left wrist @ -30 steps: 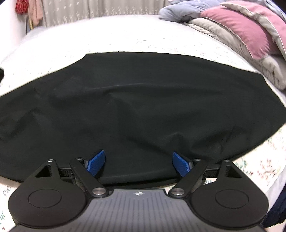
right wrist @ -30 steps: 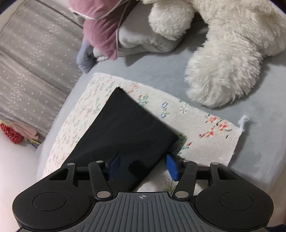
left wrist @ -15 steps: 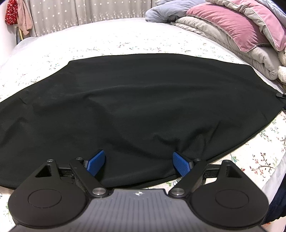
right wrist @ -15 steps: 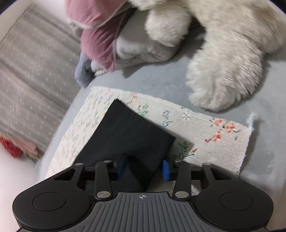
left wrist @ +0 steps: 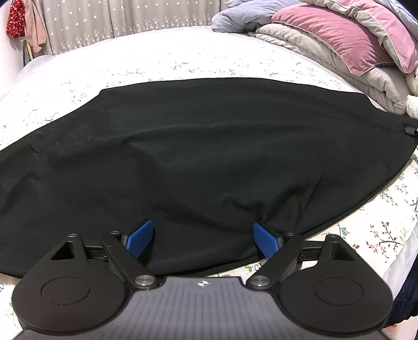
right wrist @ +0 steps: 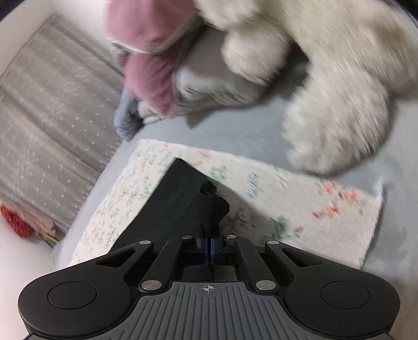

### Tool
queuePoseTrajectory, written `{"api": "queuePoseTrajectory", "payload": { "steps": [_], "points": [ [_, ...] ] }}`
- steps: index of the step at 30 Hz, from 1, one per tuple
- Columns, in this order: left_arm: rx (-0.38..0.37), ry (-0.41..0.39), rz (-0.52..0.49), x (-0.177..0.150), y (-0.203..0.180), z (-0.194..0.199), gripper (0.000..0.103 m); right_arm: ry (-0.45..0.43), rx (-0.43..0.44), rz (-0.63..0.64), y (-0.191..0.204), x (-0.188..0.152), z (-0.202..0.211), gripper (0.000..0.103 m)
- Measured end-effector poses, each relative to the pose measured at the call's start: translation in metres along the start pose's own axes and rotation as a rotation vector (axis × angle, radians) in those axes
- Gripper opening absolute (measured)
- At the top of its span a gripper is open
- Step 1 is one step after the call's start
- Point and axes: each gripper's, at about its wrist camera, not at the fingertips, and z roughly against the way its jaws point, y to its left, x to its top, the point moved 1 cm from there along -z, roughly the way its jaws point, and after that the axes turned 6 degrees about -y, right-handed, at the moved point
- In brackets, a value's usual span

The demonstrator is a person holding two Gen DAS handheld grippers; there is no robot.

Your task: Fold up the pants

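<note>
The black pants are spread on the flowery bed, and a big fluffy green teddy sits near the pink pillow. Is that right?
Almost. The fluffy toy is white, not green; the right wrist view shows it. The rest holds: the black pants are spread on the flowery bed, and the toy sits near the pink pillow.

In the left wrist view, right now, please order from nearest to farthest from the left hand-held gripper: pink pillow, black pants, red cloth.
1. black pants, directly between the left hand-held gripper fingers
2. pink pillow, far right
3. red cloth, far left corner
</note>
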Motion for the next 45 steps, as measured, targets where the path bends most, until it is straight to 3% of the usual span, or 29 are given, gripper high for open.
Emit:
{"api": "queuePoseTrajectory", "payload": {
  "steps": [4, 7, 9, 10, 13, 16, 19, 23, 27, 29, 32, 33, 34, 36, 39, 45],
  "points": [
    [-0.018, 0.007, 0.015, 0.002, 0.002, -0.001, 0.097, -0.111, -0.007, 0.245, 0.043, -0.005, 0.01, 0.002],
    [-0.061, 0.002, 0.08, 0.005, 0.012, -0.002, 0.097, -0.262, -0.018, 0.631, 0.1, -0.033, 0.024, 0.002],
    [-0.099, -0.003, 0.16, 0.008, 0.024, -0.001, 0.097, -0.384, 0.014, 0.971, 0.142, -0.078, 0.033, 0.002],
    [-0.114, -0.007, 0.206, 0.01, 0.03, -0.001, 0.096, -0.41, 0.073, 1.142, 0.162, -0.108, 0.037, 0.002],
    [-0.16, -0.034, 0.329, 0.012, 0.047, -0.001, 0.096, -0.36, 0.274, 1.516, 0.194, -0.196, 0.046, 0.002],
    [-0.191, -0.045, 0.389, 0.011, 0.053, -0.002, 0.096, -0.293, 0.404, 1.827, 0.2, -0.278, 0.056, 0.002],
    [-0.208, -0.054, 0.425, 0.012, 0.057, -0.003, 0.096, -0.209, 0.472, 1.803, 0.208, -0.3, 0.062, 0.003],
    [-0.228, -0.057, 0.473, 0.017, 0.061, -0.005, 0.096, -0.175, 0.467, 1.725, 0.218, -0.289, 0.058, 0.013],
    [-0.252, -0.052, 0.501, 0.019, 0.058, -0.008, 0.096, -0.107, 0.482, 1.599, 0.225, -0.265, 0.05, 0.064],
    [-0.261, -0.05, 0.506, 0.02, 0.057, -0.009, 0.096, -0.077, 0.485, 1.551, 0.225, -0.253, 0.051, 0.066],
    [-0.273, -0.051, 0.514, 0.021, 0.054, -0.009, 0.096, 0.001, 0.465, 1.477, 0.223, -0.238, 0.038, 0.061],
    [-0.279, -0.048, 0.522, 0.021, 0.054, -0.009, 0.096, 0.033, 0.457, 1.458, 0.221, -0.236, 0.033, 0.052],
    [-0.286, -0.042, 0.536, 0.022, 0.053, -0.01, 0.096, 0.068, 0.461, 1.441, 0.219, -0.235, 0.027, 0.027],
    [-0.31, -0.032, 0.572, 0.023, 0.053, -0.012, 0.096, 0.102, 0.482, 1.423, 0.218, -0.238, 0.027, 0.003],
    [-0.363, -0.012, 0.618, 0.026, 0.05, -0.014, 0.096, 0.019, 0.469, 1.462, 0.224, -0.243, 0.036, 0.0],
    [-0.469, 0.06, 0.795, 0.025, 0.046, -0.03, 0.096, -0.046, 0.422, 1.346, 0.231, -0.228, 0.038, 0.0]
  ]
}}
